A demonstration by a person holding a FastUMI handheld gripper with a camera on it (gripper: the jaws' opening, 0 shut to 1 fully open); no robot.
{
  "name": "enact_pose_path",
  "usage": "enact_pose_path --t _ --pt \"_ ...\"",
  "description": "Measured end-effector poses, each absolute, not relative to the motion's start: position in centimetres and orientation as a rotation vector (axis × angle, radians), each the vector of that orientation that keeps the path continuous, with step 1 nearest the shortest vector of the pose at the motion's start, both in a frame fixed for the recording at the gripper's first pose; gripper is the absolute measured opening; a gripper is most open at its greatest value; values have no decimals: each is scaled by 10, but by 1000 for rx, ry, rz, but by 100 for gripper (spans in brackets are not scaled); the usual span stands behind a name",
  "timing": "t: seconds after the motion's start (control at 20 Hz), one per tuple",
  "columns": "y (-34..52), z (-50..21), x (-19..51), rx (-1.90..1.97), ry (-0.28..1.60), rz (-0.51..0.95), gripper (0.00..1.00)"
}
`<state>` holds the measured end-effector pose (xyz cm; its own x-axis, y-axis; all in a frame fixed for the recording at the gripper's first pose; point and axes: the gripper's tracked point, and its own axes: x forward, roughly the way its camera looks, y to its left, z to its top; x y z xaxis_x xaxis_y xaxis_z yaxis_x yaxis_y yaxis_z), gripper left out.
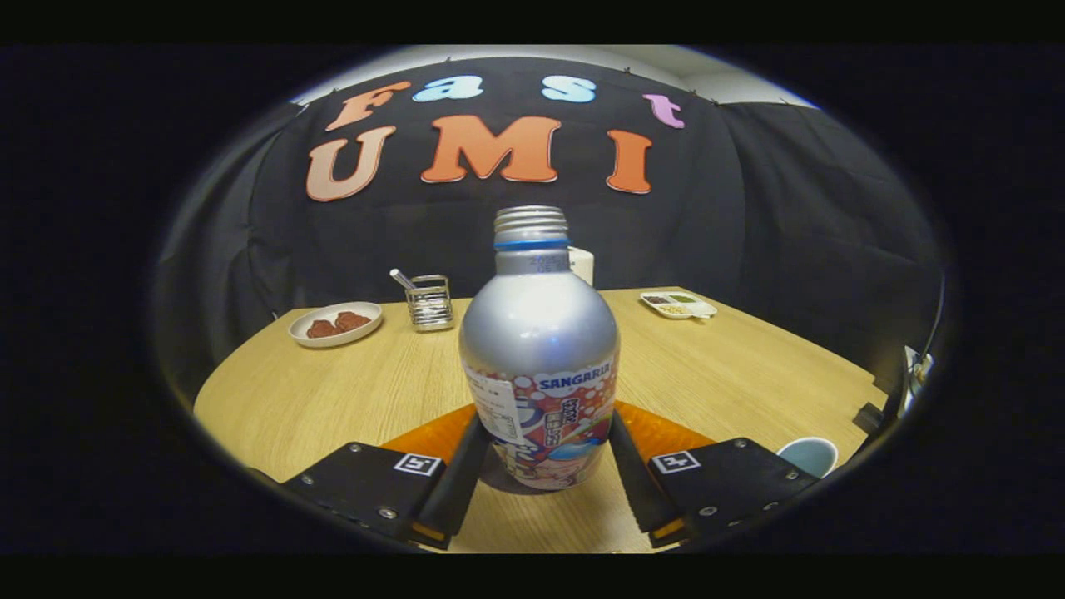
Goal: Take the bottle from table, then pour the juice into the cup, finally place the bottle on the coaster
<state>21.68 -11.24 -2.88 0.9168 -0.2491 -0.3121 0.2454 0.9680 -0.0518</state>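
A silver aluminium bottle with a colourful label, a blue neck ring and an uncapped threaded mouth stands upright between my fingers. My gripper is shut on it, the left finger and right finger pressing on its lower sides. I cannot tell whether its base rests on the wooden table or hangs just above it. An orange coaster lies flat just behind the bottle, partly hidden by it and the fingers. A cup with a pale blue inside stands right of the right finger.
At the table's far left sits a white plate with brown food, with a metal holder containing a utensil beside it. A white compartment tray lies at the far right. A white object peeks from behind the bottle's neck.
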Motion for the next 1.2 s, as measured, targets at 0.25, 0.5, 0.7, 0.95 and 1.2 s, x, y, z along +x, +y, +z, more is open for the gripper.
enact_pose_path --t 0.25,0.5,0.7,0.95,1.2 --pt "-103 -43 228 -3 349 -218 77" --pt "-98 -50 232 7 350 -212 78" --pt "-99 -53 229 30 363 -213 79" --pt "-97 -64 224 34 386 -211 81" --pt "-94 -65 215 51 391 -213 81"
